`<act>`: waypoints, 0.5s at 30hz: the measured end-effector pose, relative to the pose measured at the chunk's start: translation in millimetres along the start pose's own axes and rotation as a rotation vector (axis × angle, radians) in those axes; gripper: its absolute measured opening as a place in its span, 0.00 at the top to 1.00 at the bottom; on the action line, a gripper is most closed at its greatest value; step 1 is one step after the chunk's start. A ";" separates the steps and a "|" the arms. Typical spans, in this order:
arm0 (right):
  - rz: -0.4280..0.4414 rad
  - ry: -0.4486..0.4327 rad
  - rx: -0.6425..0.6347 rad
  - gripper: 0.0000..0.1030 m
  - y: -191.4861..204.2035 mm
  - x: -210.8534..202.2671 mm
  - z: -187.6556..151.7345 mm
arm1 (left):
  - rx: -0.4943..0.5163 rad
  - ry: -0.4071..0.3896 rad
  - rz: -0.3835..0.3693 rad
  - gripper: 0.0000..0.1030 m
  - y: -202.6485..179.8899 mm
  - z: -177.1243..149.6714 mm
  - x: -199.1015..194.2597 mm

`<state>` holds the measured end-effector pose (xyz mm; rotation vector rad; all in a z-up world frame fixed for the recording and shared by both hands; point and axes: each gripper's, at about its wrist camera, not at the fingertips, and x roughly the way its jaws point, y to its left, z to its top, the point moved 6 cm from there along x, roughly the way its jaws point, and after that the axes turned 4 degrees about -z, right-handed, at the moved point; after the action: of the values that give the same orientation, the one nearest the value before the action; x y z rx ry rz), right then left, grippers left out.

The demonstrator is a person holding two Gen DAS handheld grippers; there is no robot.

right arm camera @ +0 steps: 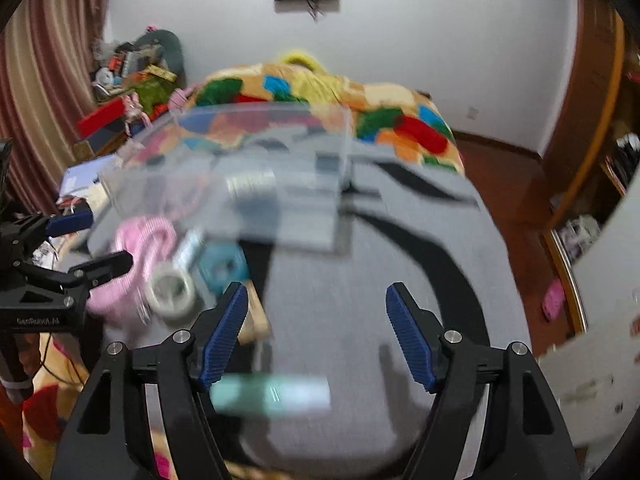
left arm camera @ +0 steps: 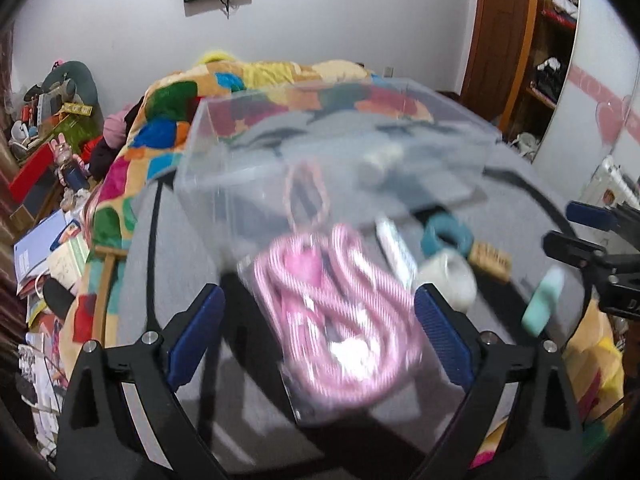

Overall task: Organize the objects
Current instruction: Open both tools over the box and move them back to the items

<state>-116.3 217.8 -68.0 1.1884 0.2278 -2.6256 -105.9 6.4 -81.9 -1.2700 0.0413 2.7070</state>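
Note:
A clear plastic box [left arm camera: 320, 140] stands on a grey cloth on the bed; it also shows in the right wrist view [right arm camera: 248, 168]. In front of it lie a bagged pink cable [left arm camera: 340, 312], a white tape roll [left arm camera: 452, 280], a teal ring [left arm camera: 446, 234], a wooden block [left arm camera: 490, 262] and a mint-green stick [left arm camera: 544, 304]. My left gripper [left arm camera: 318, 332] is open with the pink cable between its fingers. My right gripper [right arm camera: 316, 340] is open over the grey cloth, the mint stick [right arm camera: 272, 396] just below its left finger. Both views are blurred.
A colourful quilt [left arm camera: 256, 80] covers the bed behind the box. Cluttered shelves and books [left arm camera: 48, 240] lie to the left, a wooden door and wardrobe [left arm camera: 520, 40] to the right. The grey cloth [right arm camera: 344, 280] spreads under the right gripper.

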 end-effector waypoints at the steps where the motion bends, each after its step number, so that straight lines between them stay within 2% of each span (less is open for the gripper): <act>1: -0.002 0.016 0.013 0.34 -2.8 0.1 -8.1 | -0.004 -0.001 0.001 0.06 -1.0 -5.8 -0.4; 5: 0.058 0.092 0.083 0.34 -8.9 -2.9 -37.7 | -0.025 -0.022 0.000 0.06 9.5 -20.3 -10.3; 8: 0.109 0.128 0.092 0.34 1.7 -3.9 -53.9 | -0.051 -0.023 -0.010 0.06 22.2 -31.1 -17.8; 12: 0.112 0.129 0.079 0.33 14.8 5.9 -54.6 | -0.074 -0.019 -0.038 0.06 31.8 -42.5 -27.5; 15: 0.139 0.110 0.094 0.36 18.4 13.4 -41.5 | -0.066 -0.007 -0.063 0.06 31.4 -47.8 -32.8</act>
<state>-89.8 208.1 -106.0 1.3306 0.0405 -2.4784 -53.4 -32.9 -88.7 -1.2573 -0.0879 2.6798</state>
